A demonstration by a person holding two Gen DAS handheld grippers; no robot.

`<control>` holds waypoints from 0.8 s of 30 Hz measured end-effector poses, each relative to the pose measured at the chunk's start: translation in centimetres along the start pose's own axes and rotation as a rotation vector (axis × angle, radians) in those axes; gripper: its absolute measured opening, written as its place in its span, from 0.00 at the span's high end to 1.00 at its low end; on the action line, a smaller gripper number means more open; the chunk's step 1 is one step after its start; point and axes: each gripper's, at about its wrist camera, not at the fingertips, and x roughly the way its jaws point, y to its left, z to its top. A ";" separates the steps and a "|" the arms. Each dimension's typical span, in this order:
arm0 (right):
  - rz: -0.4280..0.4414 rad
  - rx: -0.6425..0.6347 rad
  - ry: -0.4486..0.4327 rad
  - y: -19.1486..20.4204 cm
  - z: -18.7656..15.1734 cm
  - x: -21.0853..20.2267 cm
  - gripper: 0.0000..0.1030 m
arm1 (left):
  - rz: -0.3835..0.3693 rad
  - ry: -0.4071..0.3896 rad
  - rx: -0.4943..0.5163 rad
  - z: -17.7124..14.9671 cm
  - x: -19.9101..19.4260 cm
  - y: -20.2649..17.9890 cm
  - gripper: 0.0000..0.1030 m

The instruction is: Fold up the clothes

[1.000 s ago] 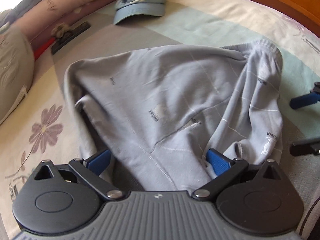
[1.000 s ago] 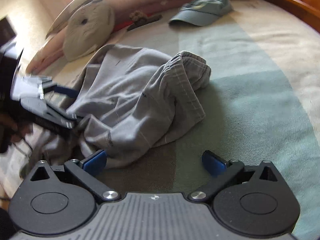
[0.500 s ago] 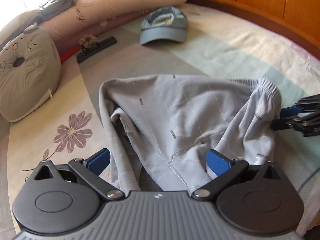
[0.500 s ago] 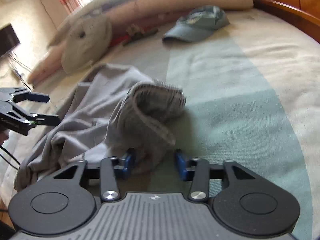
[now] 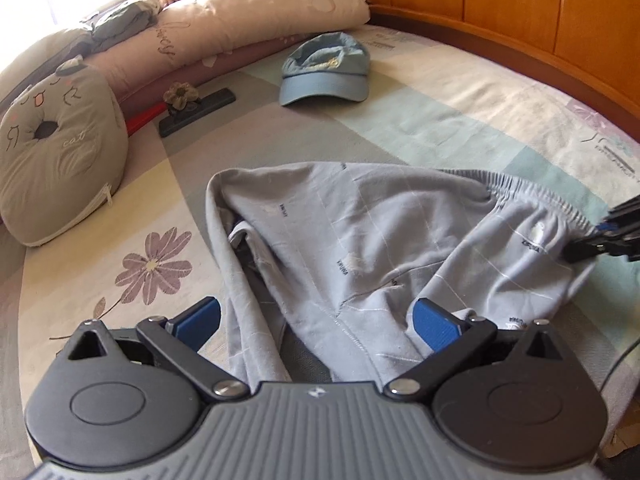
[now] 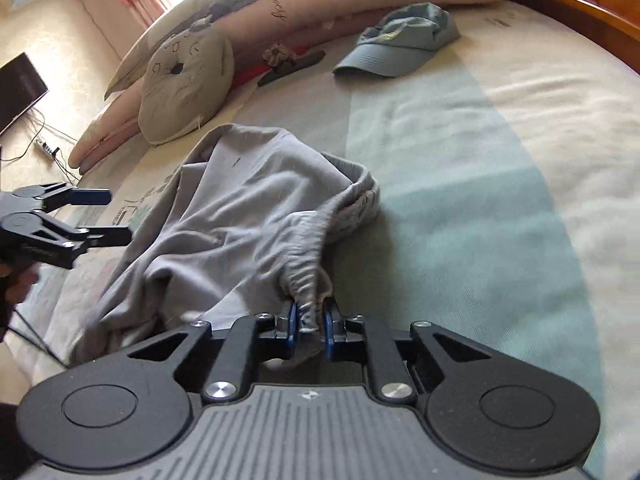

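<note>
A grey garment with an elastic waistband (image 5: 360, 240) (image 6: 240, 208) lies crumpled on the bed. In the right wrist view, my right gripper (image 6: 310, 316) has its jaws closing, and the blue pads pinch a bunched piece of the waistband (image 6: 308, 280). The same gripper (image 5: 580, 248) shows at the garment's right edge in the left wrist view. My left gripper (image 5: 316, 320) hangs wide open above the garment's near part, its pads holding nothing. It also appears at the left of the right wrist view (image 6: 120, 216), apart from the cloth.
A blue cap (image 5: 324, 76) (image 6: 400, 48) lies beyond the garment. A grey cat cushion (image 5: 56, 152) and a long pink bolster (image 5: 240, 28) line the far left. A black bar with a fabric flower (image 5: 196, 108) rests by them. A wooden headboard (image 5: 520, 12) curves round the bed.
The right gripper's jaws went from wide open to pinching the waistband, which has bunched toward it. The left gripper rose and pulled back, still open.
</note>
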 end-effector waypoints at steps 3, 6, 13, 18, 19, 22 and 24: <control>-0.009 0.022 0.041 0.3 -0.6 -2.4 0.84 | -0.029 -0.017 0.005 -0.1 -0.3 -0.3 0.01; -0.071 0.019 0.130 0.3 -1.8 -3.1 0.81 | -0.053 -0.025 -0.005 -0.2 -0.4 -0.4 0.01; -0.144 0.001 0.132 -0.1 -0.9 -3.7 0.67 | -0.042 -0.033 -0.030 -0.4 -0.8 -0.5 0.01; -0.121 -0.082 0.014 -0.4 4.5 -1.4 0.66 | -0.014 -0.048 -0.077 -0.1 -1.2 -0.5 0.01; -0.108 -0.087 -0.001 -0.7 5.7 -0.3 0.66 | -0.013 -0.047 -0.086 -0.1 -1.3 -0.6 0.01; -0.059 -0.083 -0.018 -1.1 9.2 3.4 0.66 | 0.000 -0.047 -0.099 -0.4 -1.6 -1.1 0.01; -0.047 -0.084 -0.009 -1.1 10.7 5.8 0.66 | 0.014 -0.045 -0.109 -0.8 -2.0 -1.4 0.01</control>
